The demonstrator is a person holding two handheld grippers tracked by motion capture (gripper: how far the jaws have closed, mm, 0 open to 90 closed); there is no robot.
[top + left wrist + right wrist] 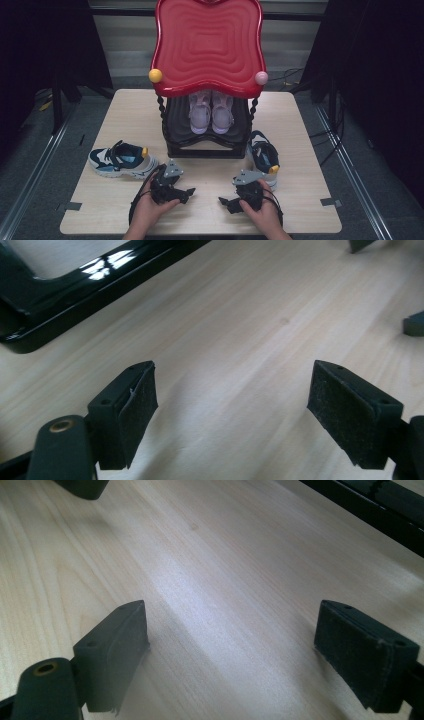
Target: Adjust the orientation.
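Two hands hold the grippers low over the front of the light wooden table (125,120). My left gripper (188,192) points right, and its jaws stand open over bare wood (232,410). My right gripper (224,202) points left toward it, also open with nothing between its pads (230,655). A blue and white sneaker (121,160) lies on its side just left of the left hand. Its mate (263,156) stands beside the rack, just beyond the right gripper. A pair of pink shoes (211,112) sits on the rack's lower shelf.
A black shoe rack (207,149) with a glossy red wavy top (208,45) stands at the table's middle back; its black base (75,290) (380,510) lies close ahead of both grippers. Dark curtains and cables surround the table.
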